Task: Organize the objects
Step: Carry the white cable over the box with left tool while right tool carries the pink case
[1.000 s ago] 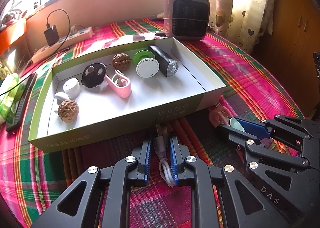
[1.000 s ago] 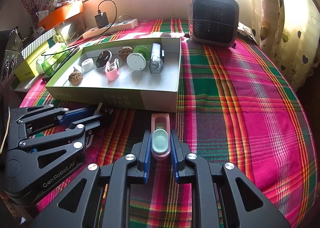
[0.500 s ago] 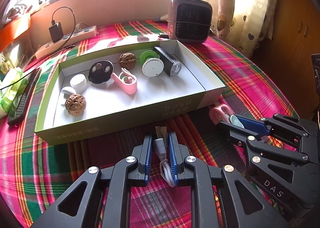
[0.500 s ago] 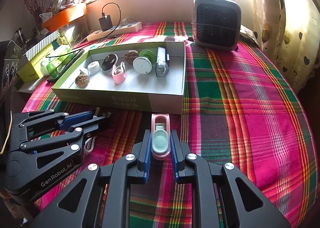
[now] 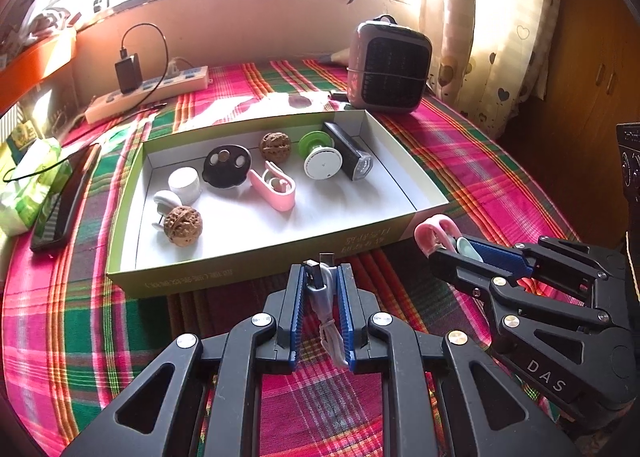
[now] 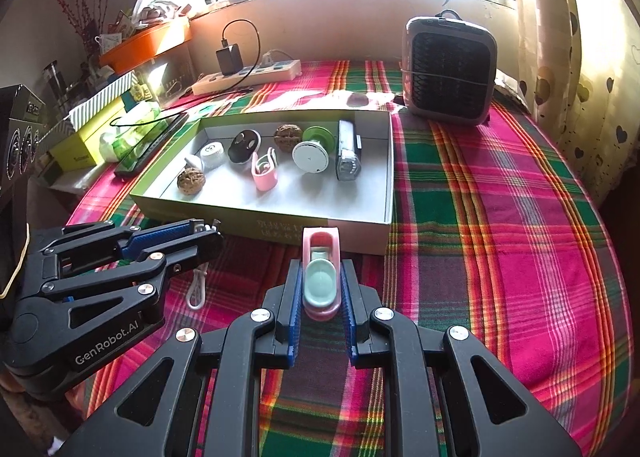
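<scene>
Left claw grips one cable; box holds two walnuts.

woven plaid cloth, matt cardboard box

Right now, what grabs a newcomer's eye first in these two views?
The open green box in the middle of the bright plaid tablecloth, with walnuts, a pink clip and other small items lined up inside. In front of it both grippers are loaded: the left gripper pinches a white USB cable, the right gripper a pink-and-mint clip. Behind the box, a grey heater stands by the window.
</scene>
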Motion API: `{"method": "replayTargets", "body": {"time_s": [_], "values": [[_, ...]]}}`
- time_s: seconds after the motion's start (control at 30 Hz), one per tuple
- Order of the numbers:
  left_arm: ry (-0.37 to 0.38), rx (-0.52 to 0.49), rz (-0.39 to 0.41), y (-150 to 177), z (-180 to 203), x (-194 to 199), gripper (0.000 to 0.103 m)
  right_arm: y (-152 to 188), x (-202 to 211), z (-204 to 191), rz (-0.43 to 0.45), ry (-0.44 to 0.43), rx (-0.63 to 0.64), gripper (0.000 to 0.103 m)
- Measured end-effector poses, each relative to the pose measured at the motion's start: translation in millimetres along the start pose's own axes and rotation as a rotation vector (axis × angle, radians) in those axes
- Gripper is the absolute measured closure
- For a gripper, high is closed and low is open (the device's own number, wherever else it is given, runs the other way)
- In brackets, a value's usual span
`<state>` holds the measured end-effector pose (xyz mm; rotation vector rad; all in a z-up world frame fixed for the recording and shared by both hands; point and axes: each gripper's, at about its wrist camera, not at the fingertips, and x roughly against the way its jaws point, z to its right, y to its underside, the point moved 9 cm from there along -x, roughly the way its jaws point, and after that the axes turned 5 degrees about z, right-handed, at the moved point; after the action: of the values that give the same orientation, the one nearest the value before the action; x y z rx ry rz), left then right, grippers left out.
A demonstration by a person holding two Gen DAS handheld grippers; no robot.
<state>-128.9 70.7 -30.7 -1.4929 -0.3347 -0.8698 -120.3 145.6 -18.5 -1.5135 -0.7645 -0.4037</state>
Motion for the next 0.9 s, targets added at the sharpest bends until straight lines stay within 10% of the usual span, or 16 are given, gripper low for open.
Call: {"method": "replayTargets", "body": {"time_s": [0.9], "values": [[-0.025,0.04,0.059,-34,-28,14,0.088,-39,1,-12,0.056,-0.011,0.055,0.084]]}}
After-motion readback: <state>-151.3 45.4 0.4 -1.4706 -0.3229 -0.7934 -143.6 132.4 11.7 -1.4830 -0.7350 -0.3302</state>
